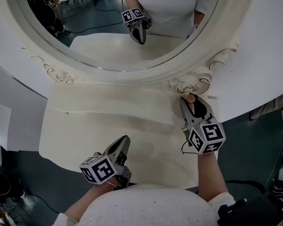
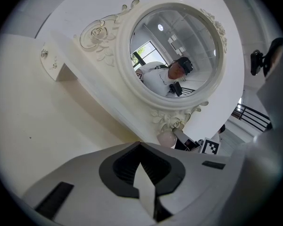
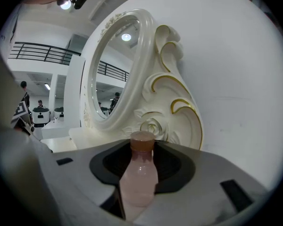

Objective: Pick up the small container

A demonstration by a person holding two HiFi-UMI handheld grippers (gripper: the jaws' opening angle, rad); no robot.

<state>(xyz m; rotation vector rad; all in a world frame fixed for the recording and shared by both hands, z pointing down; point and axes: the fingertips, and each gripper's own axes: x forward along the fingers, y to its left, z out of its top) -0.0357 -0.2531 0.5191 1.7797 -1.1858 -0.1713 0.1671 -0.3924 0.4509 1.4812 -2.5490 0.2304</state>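
Bottle [image 3: 139,173]: pink, upright, desk's [image 1: 108,112] far right corner, just beside mirror frame [image 1: 132,72].
Right hand-held gripper [image 1: 191,101]: clamped on bottle.
Left hand-held gripper [image 1: 124,141]: jaws together, empty, near front edge.
Views: only the right gripper view shows the bottle's body.

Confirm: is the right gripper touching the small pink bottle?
Touching. The right gripper view shows the small pink bottle upright between the right gripper's jaws, its body filling the gap, both sides meeting the pads with no space visible.
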